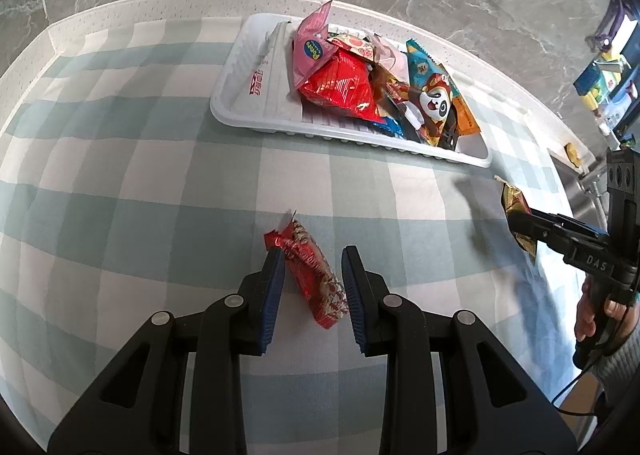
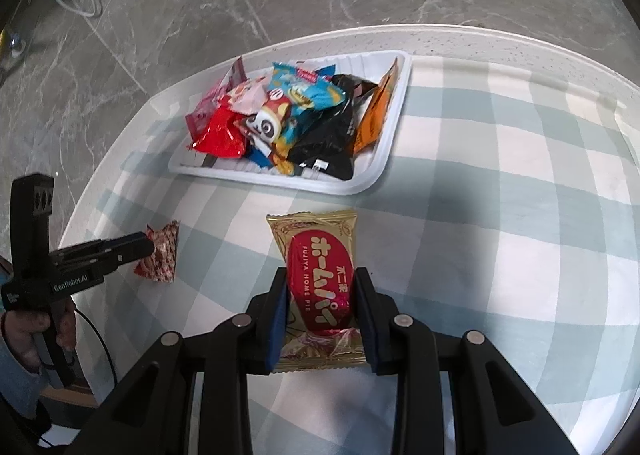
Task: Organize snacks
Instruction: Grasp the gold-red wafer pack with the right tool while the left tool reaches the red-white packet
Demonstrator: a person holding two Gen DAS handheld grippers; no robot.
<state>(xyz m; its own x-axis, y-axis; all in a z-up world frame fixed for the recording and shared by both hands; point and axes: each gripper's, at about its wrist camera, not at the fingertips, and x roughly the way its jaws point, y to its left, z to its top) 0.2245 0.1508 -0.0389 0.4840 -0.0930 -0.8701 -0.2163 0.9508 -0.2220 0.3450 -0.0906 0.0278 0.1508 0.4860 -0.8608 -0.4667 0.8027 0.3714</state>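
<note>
Crinkly foil is the risk: the right gripper (image 2: pixel 320 319) pinches the gold pie packet (image 2: pixel 316 279) and could lose it short of the white tray (image 2: pixel 396 127) near the table's far edge; the left gripper (image 1: pixel 310 291), jaws apart, straddles the red wrapper (image 1: pixel 314 279).

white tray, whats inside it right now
The white tray holds a loose heap of snack packets: a red packet, a panda packet, a black packet and an orange packet among them. Anything beneath the heap is covered.
</note>
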